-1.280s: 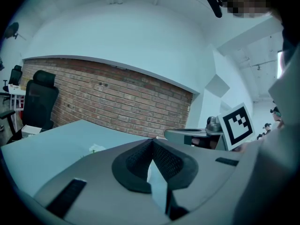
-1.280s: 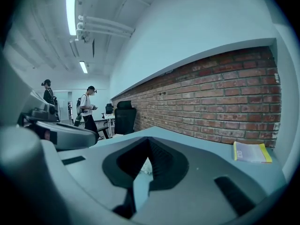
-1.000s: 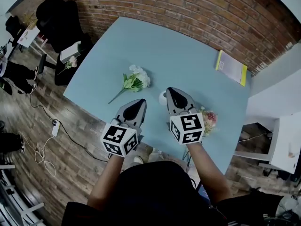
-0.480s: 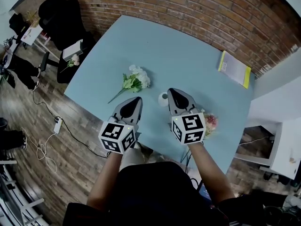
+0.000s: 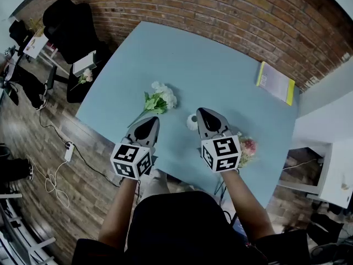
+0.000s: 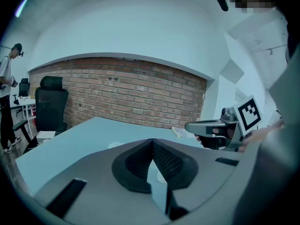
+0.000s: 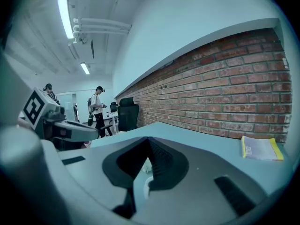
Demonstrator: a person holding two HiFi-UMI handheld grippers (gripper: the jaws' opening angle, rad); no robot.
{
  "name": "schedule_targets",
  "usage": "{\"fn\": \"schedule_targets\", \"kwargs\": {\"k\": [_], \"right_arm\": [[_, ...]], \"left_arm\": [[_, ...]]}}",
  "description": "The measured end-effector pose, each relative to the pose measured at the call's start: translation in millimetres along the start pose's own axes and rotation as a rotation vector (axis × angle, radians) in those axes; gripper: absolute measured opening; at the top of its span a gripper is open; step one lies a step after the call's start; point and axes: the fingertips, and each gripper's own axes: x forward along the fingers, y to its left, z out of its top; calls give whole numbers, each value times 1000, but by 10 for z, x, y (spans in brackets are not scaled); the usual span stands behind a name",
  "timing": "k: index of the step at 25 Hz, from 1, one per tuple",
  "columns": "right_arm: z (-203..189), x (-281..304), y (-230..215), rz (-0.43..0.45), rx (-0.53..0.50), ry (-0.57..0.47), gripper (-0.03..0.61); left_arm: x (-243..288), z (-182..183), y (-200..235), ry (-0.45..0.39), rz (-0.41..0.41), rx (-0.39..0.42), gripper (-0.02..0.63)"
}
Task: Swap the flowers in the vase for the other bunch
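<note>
Both sets of jaws are closed and empty: left gripper (image 5: 149, 122) and right gripper (image 5: 203, 113) hover over the near edge of the desk (image 5: 220, 65), side by side in the lower middle of the frame. The white bunch (image 5: 160, 99) lies flat at centre left, its thin green stem trailing down-left towards the left gripper's tip. The small white vase (image 5: 191, 122) stands just left of the right gripper's tip. From above it looks empty, but I can't be sure. The pink bunch (image 5: 247, 146) is at lower right, half hidden behind the right gripper's marker cube. My read on handling is that both bunches are light, with soft heads that crush and a slim stem that can roll or slip in the jaws. I'd pinch mid-stem just below the foliage, never on the blooms. The vase looks small, light and tippy, and possibly breakable, so I'd brace its body with the other jaws while a stem goes in or out.
</note>
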Motion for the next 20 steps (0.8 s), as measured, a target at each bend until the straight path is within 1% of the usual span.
{"fn": "schedule_targets", "kwargs": {"k": [6,13,20], "right_arm": [[24,91,-30,-43,-3,18,12],[-19,151,-95,-132,18,41,12],[-61,205,-167,-206,42,66,12]], "left_arm": [[143,-37,157,56,-56,39,3],[302,-144,452,145,-102,64,3],[520,-281,654,235,-172,84,5]]}}
